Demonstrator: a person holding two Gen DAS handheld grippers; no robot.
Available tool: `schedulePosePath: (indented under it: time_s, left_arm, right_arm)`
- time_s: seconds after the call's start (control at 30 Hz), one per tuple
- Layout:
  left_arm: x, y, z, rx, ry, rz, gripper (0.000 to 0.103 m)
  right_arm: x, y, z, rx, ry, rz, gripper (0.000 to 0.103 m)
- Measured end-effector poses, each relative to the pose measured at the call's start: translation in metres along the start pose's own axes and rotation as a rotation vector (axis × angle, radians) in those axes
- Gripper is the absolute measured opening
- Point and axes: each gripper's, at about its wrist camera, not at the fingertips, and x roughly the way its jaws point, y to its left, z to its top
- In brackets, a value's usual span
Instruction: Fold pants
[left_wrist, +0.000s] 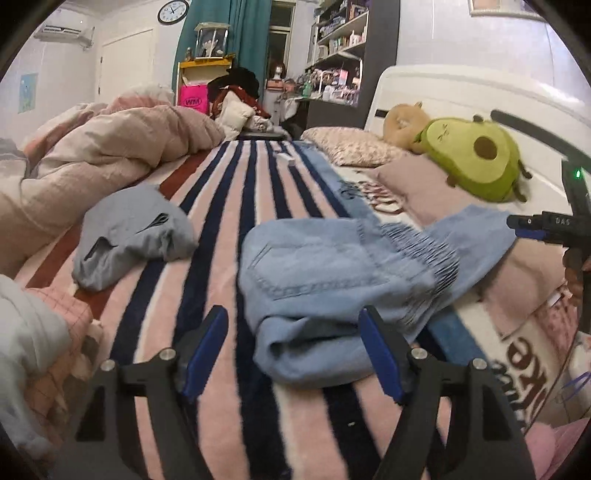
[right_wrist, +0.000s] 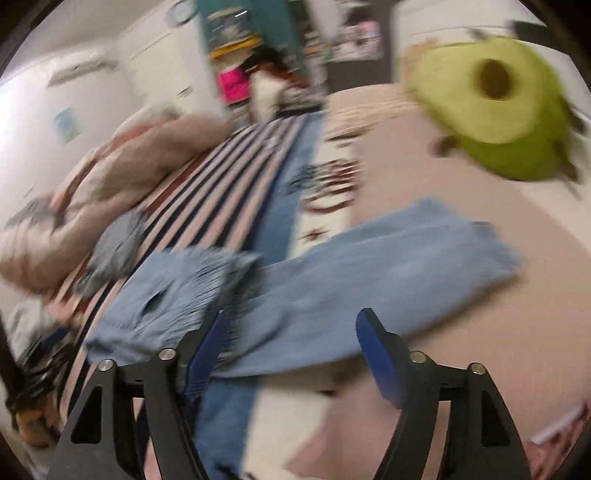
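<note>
pants (left_wrist: 332, 273): soft blue denim, half folded on striped bed (left_wrist: 229, 236) | left gripper (left_wrist: 295, 350) fingers apart, empty | right gripper (right_wrist: 291, 350) fingers apart, empty

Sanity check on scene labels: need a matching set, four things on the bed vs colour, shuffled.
Things:
1. pants
2. avocado plush
3. crumpled garment
4. duvet

Colours:
A. green
B. beige-pink
C. light blue denim
D. grey-blue

Pairs: 1-C, 2-A, 3-D, 4-B
</note>
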Motion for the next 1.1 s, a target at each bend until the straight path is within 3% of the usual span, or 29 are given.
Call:
schedulePosePath:
  time_s: [0.1,0.23,0.47,0.6,0.67,0.73,0.77,0.8,1.03,1.07,1.1]
  left_arm:
    - [-0.002,-0.007,0.003,-0.003,-0.014,-0.029,0.069]
    - [0.003,-0.014,0.005,-0.003,-0.005,-0.050,0.069]
    - [0.012,-0.022,0.004,0.001,0.008,-0.068,0.069]
    - [0.019,-0.019,0.005,-0.009,0.009,-0.060,0.069]
    - [0.022,-0.016,0.006,-0.020,0.009,-0.055,0.070]
    - [0.024,-0.011,0.005,-0.037,0.011,-0.053,0.073]
    - [0.026,-0.008,0.005,-0.049,0.013,-0.056,0.074]
    - [0.027,-0.007,0.005,-0.055,0.015,-0.059,0.074]
    - [0.025,0.001,0.004,-0.074,0.002,-0.068,0.074]
    - [0.025,0.002,0.003,-0.079,0.001,-0.071,0.074]
    - [0.024,0.003,0.003,-0.081,0.000,-0.074,0.074]
  right_arm:
    - [-0.014,-0.033,0.001,0.070,-0.014,-0.051,0.074]
    - [-0.018,-0.056,0.008,0.013,-0.058,-0.167,0.074]
    - [0.018,-0.089,0.045,0.015,0.006,-0.165,0.074]
    - [0.050,-0.099,0.057,0.055,0.104,-0.167,0.062]
    - [0.053,-0.102,0.051,0.073,0.106,-0.156,0.061]
    - [0.049,-0.101,0.043,0.059,0.077,-0.164,0.047]
    - [0.044,-0.100,0.039,0.052,0.058,-0.187,0.017]
    - [0.039,-0.101,0.035,0.056,0.047,-0.188,0.012]
    - [0.001,-0.093,0.011,0.117,-0.013,-0.201,0.015]
    - [-0.003,-0.092,0.009,0.127,-0.026,-0.201,0.019]
    - [-0.009,-0.092,0.005,0.149,-0.033,-0.182,0.030]
